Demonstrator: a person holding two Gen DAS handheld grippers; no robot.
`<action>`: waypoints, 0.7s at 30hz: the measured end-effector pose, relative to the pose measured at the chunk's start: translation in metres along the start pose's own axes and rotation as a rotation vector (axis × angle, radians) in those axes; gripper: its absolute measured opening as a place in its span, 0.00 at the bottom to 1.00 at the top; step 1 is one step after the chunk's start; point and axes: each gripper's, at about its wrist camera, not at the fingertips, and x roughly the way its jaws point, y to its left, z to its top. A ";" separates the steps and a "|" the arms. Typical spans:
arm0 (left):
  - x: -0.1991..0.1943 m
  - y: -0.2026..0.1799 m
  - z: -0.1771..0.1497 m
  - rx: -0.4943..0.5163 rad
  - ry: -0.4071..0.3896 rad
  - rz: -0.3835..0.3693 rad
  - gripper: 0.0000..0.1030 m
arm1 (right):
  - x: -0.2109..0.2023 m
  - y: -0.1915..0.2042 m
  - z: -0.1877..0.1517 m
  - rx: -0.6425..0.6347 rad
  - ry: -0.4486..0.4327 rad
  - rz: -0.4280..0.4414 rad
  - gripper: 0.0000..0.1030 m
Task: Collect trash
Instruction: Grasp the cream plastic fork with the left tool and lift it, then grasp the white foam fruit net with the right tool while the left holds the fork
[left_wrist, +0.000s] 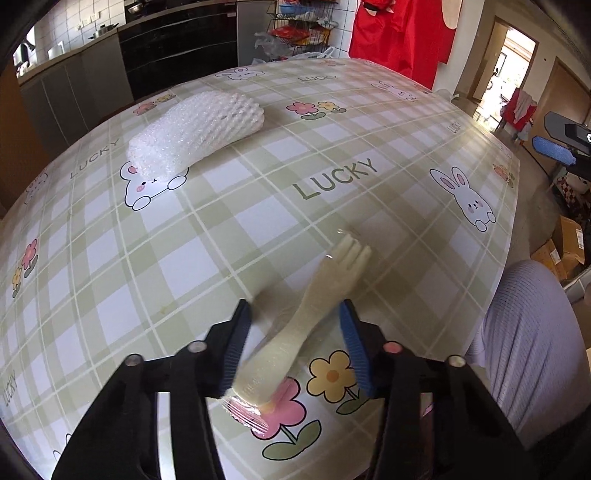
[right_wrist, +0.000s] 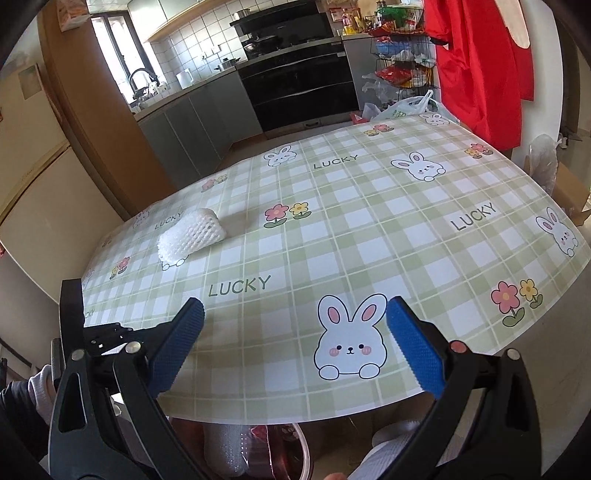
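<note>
A cream plastic fork (left_wrist: 332, 273) in a clear wrapper lies on the checked tablecloth (left_wrist: 258, 206), tines pointing away from me. My left gripper (left_wrist: 294, 306) is low over it with the handle between the blue pads. The left pad sits close against the wrapper and the right pad stands clear of it, so the jaws are open. A white foam net sleeve (left_wrist: 199, 129) lies at the far left of the table and also shows as the foam sleeve (right_wrist: 192, 232). My right gripper (right_wrist: 295, 305) hangs open over the near table edge with nothing between its fingers.
A person's leg in pale trousers (left_wrist: 528, 350) is at the table's right edge. Below the near edge, something red and clear plastic (right_wrist: 273, 450) shows under the table. Cardboard boxes (left_wrist: 565, 251) stand on the floor at right. Kitchen counters and a wire rack are behind the table.
</note>
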 end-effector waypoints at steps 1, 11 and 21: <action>-0.001 0.003 0.000 -0.034 -0.002 -0.001 0.26 | 0.001 0.002 0.001 -0.011 0.003 -0.001 0.94; -0.050 0.059 -0.031 -0.390 -0.174 -0.043 0.13 | 0.035 0.037 0.023 -0.136 0.059 0.074 0.94; -0.109 0.103 -0.090 -0.652 -0.321 0.083 0.13 | 0.138 0.151 0.049 -0.550 0.193 0.098 0.93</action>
